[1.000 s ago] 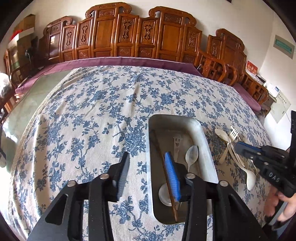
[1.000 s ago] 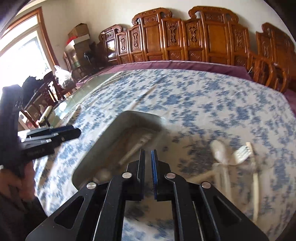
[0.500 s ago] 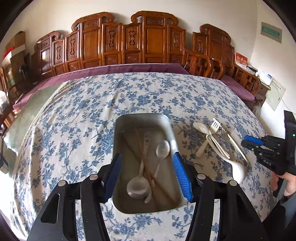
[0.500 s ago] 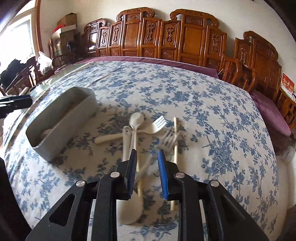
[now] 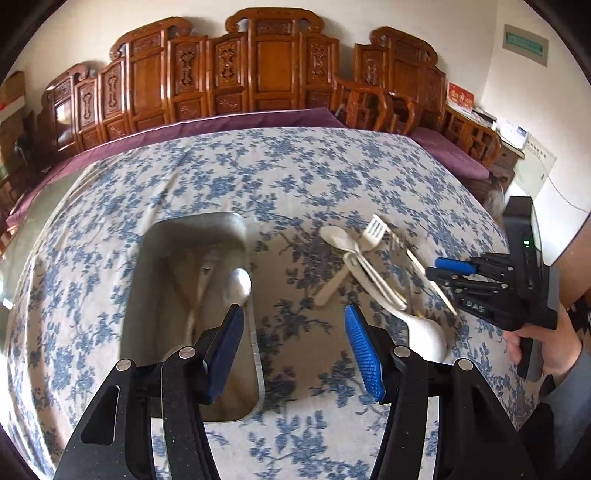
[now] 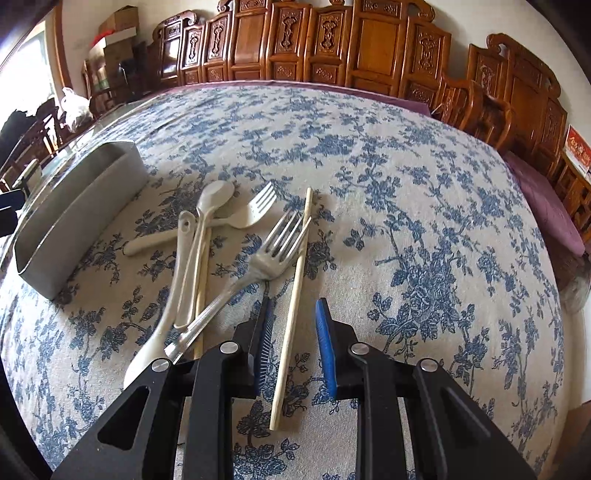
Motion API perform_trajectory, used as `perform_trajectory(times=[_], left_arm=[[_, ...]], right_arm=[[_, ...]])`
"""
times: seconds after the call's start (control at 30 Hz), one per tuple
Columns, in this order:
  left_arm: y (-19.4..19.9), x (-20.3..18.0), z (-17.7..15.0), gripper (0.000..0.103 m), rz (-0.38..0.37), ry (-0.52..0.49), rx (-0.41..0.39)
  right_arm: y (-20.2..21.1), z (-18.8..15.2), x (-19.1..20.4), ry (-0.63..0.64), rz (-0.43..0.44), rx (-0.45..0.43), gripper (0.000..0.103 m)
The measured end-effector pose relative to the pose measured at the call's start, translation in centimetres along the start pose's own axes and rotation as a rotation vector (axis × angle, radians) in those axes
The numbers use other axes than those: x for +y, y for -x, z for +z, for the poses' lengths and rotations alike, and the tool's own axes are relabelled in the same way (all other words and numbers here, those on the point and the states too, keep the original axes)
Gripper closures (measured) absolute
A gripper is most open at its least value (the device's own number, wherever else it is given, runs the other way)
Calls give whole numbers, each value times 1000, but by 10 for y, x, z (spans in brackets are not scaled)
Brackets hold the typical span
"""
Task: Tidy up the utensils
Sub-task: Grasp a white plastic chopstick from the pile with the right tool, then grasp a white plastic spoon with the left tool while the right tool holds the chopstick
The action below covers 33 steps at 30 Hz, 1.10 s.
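A metal tray [image 5: 192,229] sits left of centre on the blue-flowered tablecloth, with a metal spoon [image 5: 238,286] and other utensils inside. My left gripper [image 5: 293,314] hangs open above the tray's right rim and the cloth beside it, holding nothing. To the tray's right lies a pile: a cream spoon [image 6: 216,194], a cream fork [image 6: 255,212], a metal fork [image 6: 275,251] and chopsticks. My right gripper [image 6: 292,302] is low over that pile, open. One chopstick [image 6: 282,369] lies between its fingers, and the pads are not pressing on it. The tray [image 6: 74,206] stands to its left.
Carved wooden chairs [image 5: 258,66] line the table's far edge beyond a purple border. A person's hand [image 5: 535,343] holds the right gripper [image 5: 443,267] at the table's right side. Bare cloth stretches right of the pile. Boxes [image 6: 114,29] are stacked at the far left.
My left gripper slid right off the tray's middle and its jaws widened. My right gripper swung from the tray to the pile, sank, and opened from shut, now straddling a chopstick.
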<state>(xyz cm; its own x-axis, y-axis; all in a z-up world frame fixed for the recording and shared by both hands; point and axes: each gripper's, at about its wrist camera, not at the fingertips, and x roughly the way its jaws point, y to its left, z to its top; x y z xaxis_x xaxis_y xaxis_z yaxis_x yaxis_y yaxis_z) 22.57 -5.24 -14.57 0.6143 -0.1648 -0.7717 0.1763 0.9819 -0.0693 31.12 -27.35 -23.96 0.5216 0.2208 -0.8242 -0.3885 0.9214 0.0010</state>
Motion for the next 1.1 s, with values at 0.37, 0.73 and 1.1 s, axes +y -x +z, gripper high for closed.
perform_trajectory(times=[0.37,0.73,1.1], left_arm=[[-38,-57,-9,49,-45,-32,89],[-68,-98,-22,49,-100,-33,157],[-87,-111,-32,47,-159,-5,192]], right_arm=[[-3,-7,-23,17,-34,48,97],[17,-11,-43,-64,1,-6,97],[26,-10,-46,-96,50,-30,97]])
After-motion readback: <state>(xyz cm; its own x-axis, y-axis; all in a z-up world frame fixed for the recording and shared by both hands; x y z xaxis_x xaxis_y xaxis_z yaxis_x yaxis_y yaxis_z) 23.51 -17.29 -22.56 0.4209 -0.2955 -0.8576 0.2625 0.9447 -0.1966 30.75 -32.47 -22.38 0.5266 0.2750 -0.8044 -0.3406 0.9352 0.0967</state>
